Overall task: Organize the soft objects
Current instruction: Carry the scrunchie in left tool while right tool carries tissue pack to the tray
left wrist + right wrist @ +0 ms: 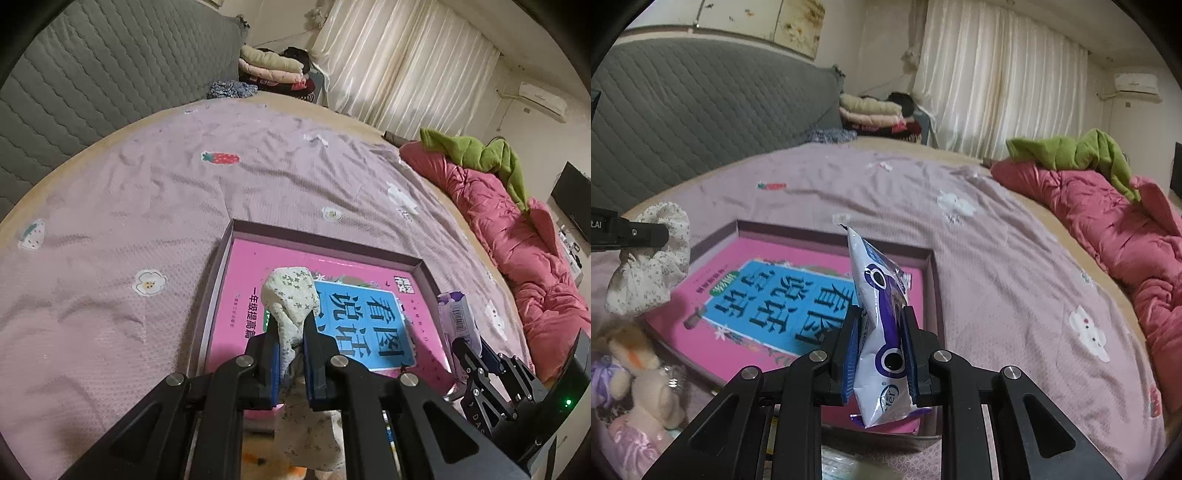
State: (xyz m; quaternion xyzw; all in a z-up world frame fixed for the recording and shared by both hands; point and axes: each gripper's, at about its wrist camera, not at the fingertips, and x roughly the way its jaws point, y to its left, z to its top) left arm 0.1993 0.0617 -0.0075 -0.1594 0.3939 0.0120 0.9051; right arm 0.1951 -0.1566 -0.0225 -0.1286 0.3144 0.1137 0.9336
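My left gripper is shut on a cream floral fabric scrunchie, held above the near left part of a shallow box with a pink book lying inside. From the right wrist view the scrunchie hangs at the left under the left gripper's fingers. My right gripper is shut on a white and purple tissue pack, held upright over the box's near right side. In the left wrist view the pack and the right gripper show at the right.
The box rests on a pink bedspread with fruit patches. A crumpled pink quilt with a green cloth lies along the right. Plush toys sit at the near left. Folded clothes are stacked by the grey headboard.
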